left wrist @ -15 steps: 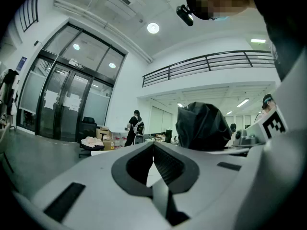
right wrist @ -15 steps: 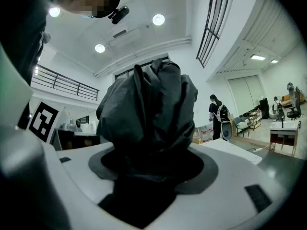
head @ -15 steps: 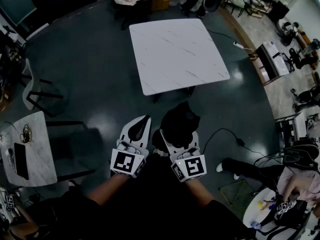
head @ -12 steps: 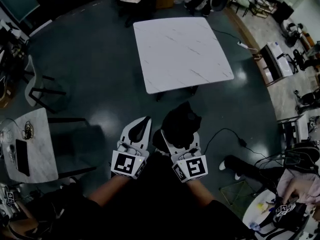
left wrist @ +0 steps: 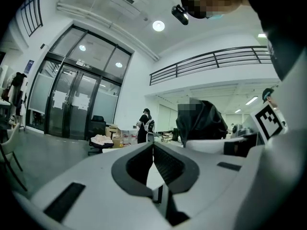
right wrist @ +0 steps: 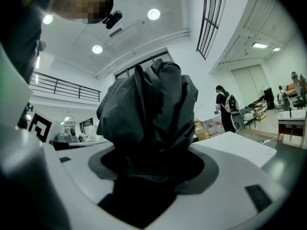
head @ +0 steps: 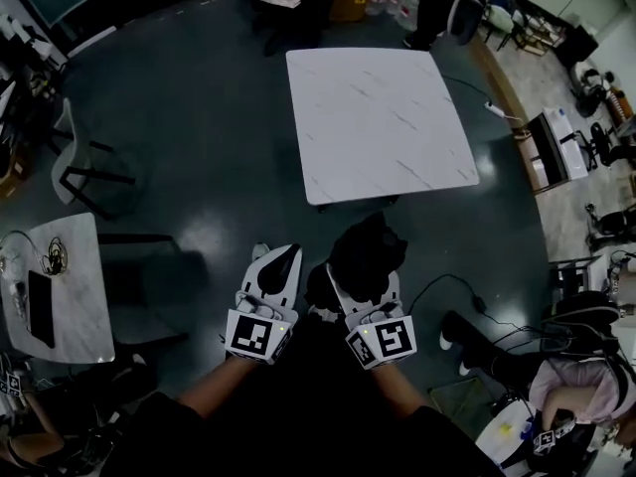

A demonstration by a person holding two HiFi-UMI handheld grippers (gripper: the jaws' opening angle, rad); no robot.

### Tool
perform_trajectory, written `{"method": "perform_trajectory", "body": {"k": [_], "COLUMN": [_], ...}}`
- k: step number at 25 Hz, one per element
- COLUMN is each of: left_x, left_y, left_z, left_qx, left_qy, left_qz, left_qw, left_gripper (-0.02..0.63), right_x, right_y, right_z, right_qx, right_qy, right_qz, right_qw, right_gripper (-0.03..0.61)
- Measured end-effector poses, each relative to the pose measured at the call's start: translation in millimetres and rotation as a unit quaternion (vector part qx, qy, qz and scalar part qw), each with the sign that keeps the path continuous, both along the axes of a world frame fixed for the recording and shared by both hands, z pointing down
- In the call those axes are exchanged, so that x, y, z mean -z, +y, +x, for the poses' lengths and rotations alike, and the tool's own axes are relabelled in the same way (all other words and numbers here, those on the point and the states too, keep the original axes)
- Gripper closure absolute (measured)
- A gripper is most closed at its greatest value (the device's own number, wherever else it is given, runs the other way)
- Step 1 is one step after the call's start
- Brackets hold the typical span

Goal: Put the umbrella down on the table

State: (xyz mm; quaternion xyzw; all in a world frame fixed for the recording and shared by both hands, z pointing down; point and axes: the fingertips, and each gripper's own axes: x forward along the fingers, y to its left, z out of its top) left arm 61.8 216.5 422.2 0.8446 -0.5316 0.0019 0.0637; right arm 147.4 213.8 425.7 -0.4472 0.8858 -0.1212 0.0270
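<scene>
- Both forearms reach out in front, claws level and side by side above the dark floor (head: 199, 147).
- Right claw (head: 364, 269): jaws wide, clamped on the black bundled umbrella (head: 366, 249).
- Left claw (head: 282, 257): jaws pressed together, nothing between them.
- The umbrella is in the air, short of the white tabletop's (head: 378, 117) near edge.

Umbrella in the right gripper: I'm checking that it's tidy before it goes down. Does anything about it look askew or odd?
The black umbrella is not neatly furled: its fabric bulges in loose, crumpled folds out of the right gripper, which is clamped on it. No tear or bent part shows.
</scene>
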Motion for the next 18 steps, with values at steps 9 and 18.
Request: {"method": "perform_trajectory", "body": {"k": [9,18], "left_x": [-1.4,6.4], "left_y": [-76.9,-171.6], "left_z": [-54.6,-134.7], "left_qx": [-0.001,-0.039], "left_qy": [0.034,0.043], "left_qz": [-0.013,-0.002], "left_qw": [0.9993,0.9983], "left_gripper": [0.597,0.597], "right_x": [-3.1,-3.7], "right_y": [-70.7,-167.8], "right_z": [-57.3,-131.0], "right_qx": [-0.003,-0.033], "right_qy": [0.024,0.063], "right_qz": [-0.013,-0.018], "right_qw": [1.000,0.997], "right_gripper": [0.264,0.264]}}
